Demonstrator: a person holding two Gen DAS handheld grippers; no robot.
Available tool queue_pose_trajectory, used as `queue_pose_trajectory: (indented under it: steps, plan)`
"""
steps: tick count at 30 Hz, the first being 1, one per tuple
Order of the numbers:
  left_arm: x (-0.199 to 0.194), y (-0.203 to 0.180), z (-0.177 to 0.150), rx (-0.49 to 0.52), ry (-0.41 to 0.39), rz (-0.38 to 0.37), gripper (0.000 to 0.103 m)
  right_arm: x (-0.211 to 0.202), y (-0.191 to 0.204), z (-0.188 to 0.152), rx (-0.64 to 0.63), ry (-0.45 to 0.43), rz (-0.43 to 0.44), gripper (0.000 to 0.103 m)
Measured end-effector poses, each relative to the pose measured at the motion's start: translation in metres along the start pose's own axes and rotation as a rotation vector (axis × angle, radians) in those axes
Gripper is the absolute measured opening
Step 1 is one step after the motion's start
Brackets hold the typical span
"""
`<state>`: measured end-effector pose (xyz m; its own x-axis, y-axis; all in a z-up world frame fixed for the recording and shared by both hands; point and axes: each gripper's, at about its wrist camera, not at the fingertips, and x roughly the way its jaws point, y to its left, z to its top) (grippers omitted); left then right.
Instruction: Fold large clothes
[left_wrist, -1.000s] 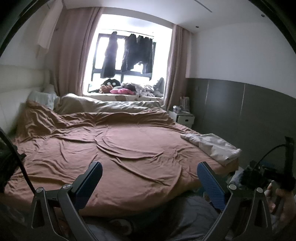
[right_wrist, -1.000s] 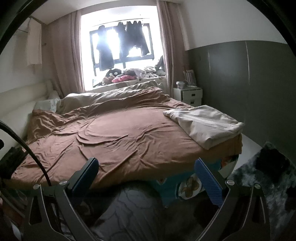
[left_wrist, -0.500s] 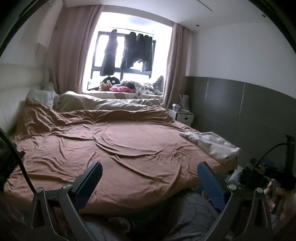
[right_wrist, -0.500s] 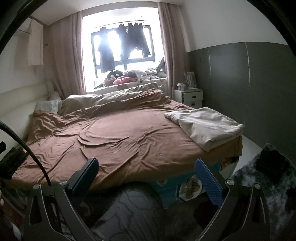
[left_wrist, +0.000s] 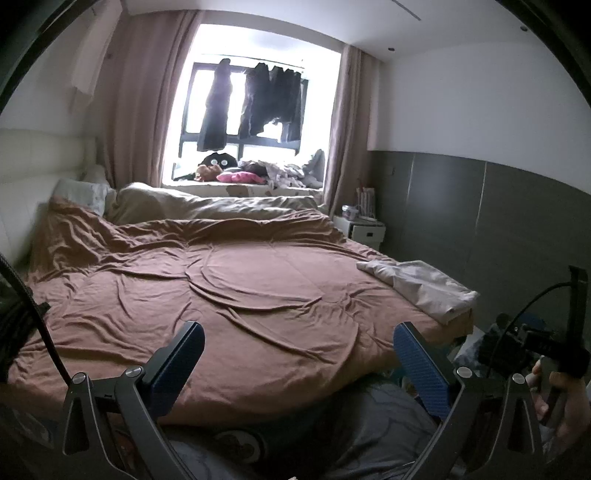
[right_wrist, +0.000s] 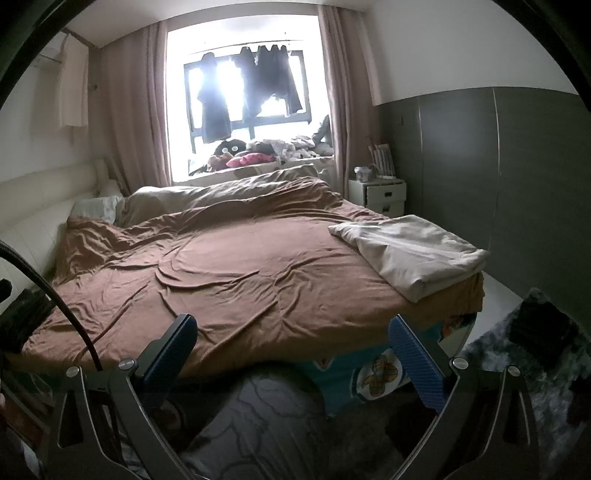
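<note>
While you hold both tools at the foot of the bed (right_wrist: 258, 280), left tool (left_wrist: 295, 354) & right tool (right_wrist: 291, 343) are spread wide w/ nothing between the blue pads. Folded beige cloth (right_wrist: 410, 254) lies ahead and to the right of the right tool, on the brown cover's corner; from the left tool (left_wrist: 421, 288) it's further right. Your hand (left_wrist: 565, 402) grips the other tool's handle at right.

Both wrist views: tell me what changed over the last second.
Very little. Both views drifted slightly, so the window sits a bit lower in frame. Nothing was grasped or released: the left gripper and right gripper remain open and empty, and the folded beige cloth lies unmoved on the brown bedspread.
</note>
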<state>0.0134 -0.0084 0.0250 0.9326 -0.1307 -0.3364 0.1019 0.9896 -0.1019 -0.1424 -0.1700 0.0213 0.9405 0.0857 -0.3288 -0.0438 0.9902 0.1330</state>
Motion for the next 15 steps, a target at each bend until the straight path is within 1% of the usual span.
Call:
queue_pose_trajectory:
  steps: [9, 15]
  plan:
    - [0.0, -0.0004, -0.0009, 0.0, 0.002, 0.001, 0.103, 0.0001, -0.0005, 0.0008, -0.001, 0.009, -0.005, 0.103]
    - [0.0, -0.001, -0.002, 0.0, 0.002, 0.0, 0.103, -0.0018, -0.0007, 0.0018, -0.011, 0.0, -0.008, 0.103]
